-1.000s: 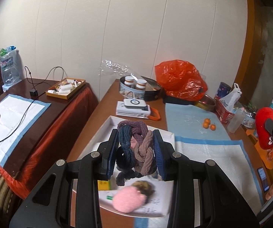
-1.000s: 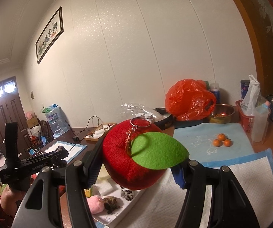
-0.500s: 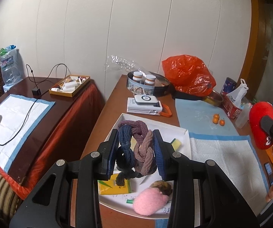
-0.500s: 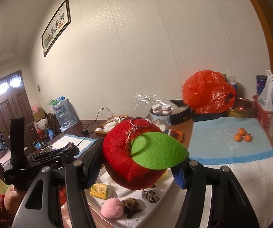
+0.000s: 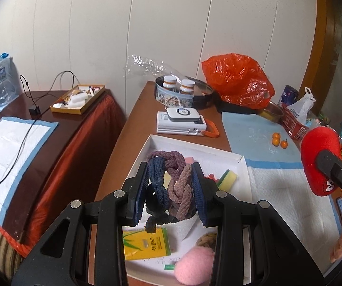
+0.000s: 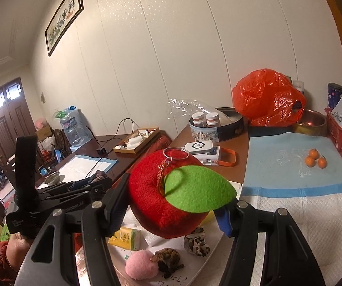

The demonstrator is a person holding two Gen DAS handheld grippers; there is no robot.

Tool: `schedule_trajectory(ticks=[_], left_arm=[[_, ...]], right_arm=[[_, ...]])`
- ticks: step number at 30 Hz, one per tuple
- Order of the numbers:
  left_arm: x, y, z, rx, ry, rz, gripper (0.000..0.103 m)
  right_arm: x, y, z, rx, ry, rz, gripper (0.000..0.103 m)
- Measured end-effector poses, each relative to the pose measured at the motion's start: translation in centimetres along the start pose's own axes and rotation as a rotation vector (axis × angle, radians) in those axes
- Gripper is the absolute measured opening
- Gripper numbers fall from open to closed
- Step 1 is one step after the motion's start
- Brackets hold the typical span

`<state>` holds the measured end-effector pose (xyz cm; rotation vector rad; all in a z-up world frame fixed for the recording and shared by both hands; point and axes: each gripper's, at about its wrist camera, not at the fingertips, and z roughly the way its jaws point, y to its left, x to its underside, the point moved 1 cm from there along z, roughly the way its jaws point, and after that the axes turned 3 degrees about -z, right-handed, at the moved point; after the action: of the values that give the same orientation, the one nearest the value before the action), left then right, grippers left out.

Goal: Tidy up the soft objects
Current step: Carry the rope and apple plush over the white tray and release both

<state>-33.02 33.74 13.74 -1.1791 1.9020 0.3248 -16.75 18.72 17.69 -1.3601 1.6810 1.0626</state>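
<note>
Left wrist view: left gripper (image 5: 168,186) jaws clamped on braided hair ties (image 5: 171,181), white tray (image 5: 218,153) directly below; right gripper (image 6: 171,205) jaws clamped on plush apple (image 6: 168,195), alongside.

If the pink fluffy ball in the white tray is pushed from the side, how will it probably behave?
The pink fluffy ball looks round and fuzzy, so it would probably roll or skid lightly rather than tip. It appears soft, so it likely dents under pressure. It lies beside a brown hair tie, which may stop or catch it.

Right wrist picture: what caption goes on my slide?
Right gripper squeezes a plush red apple above the white tray.
</note>
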Motion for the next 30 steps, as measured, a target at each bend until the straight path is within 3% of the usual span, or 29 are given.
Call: schedule_trajectory(ticks=[5,15,23,27,29,30], left_arm=[[-0.5,-0.1,2.2,0.024,0.040,0.013,0.035],[-5.6,-0.9,5.3,0.042,0.032,0.057,0.035],[-2.7,-0.5,10.0,0.055,0.169,0.036,0.035],[-1.6,-0.3,11.1,0.097,0.224,0.000,0.035],[-1.3,-0.4,11.1,0.104,0.229,-0.012,0.042],[-1.3,-0.2,10.9,0.097,0.223,-0.025,0.054]], right_arm=[[0.2,0.1,1.6,0.010,0.022,-0.003,0.063],[0.5,0.1,5.3,0.037,0.078,0.021,0.063],[2.1,0.4,8.1,0.055,0.151,0.027,0.063],[3.3,0.3,9.2,0.057,0.194,0.046,0.064],[3.8,0.1,9.5,0.054,0.204,0.065,0.065],[3.9,0.1,9.6,0.056,0.210,0.069,0.070]])
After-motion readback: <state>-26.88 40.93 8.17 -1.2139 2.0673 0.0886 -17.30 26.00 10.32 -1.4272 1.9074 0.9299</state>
